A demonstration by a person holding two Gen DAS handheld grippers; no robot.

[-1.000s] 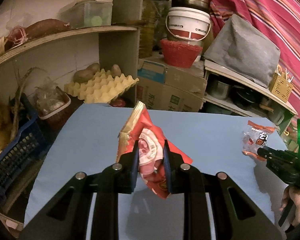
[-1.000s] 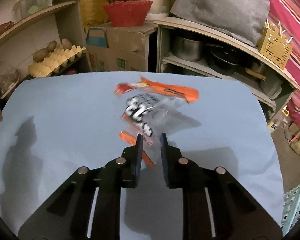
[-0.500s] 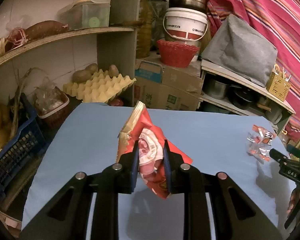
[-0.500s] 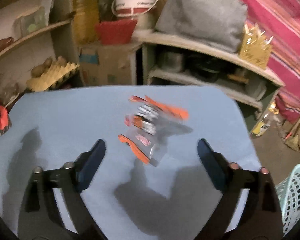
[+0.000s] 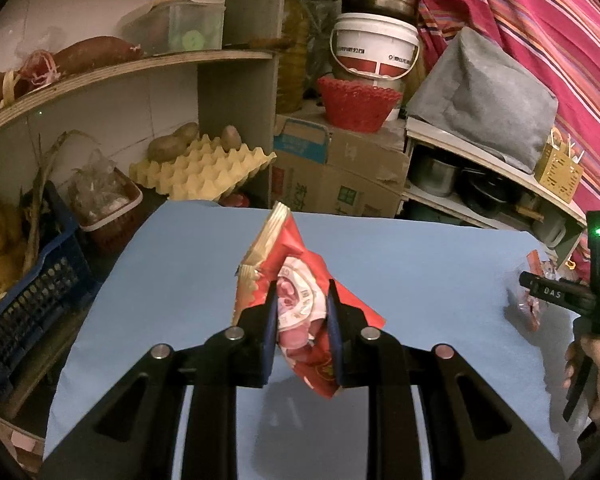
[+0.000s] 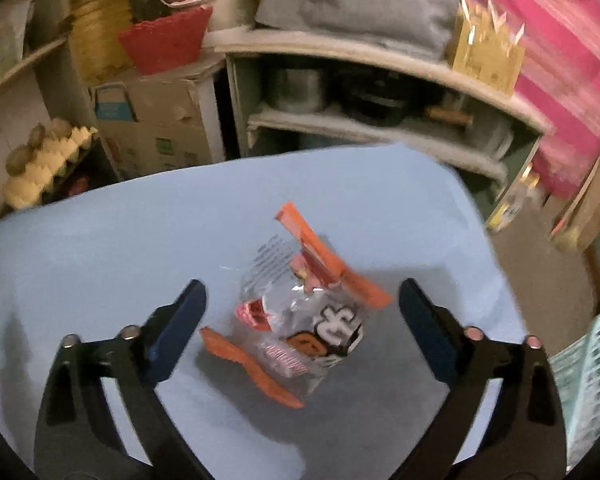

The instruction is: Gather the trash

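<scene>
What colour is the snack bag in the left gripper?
Red snack bag with gold edge, clearest in the left wrist view.

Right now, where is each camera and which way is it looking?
Left wrist: on the left tongs, looking forward over the blue table at shelves; tongs shut on the red snack bag.
Right wrist: on the right tongs, open, looking down at the clear wrapper.
Shared: table, red basket, egg tray.

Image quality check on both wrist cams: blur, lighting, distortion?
Left wrist: sharp, dim warm light, strong fisheye bending of the shelves; red snack bag in the left gripper crisp. Right wrist: motion-blurred, worst on the background; clear orange wrapper between the right gripper fingers still legible.
</scene>
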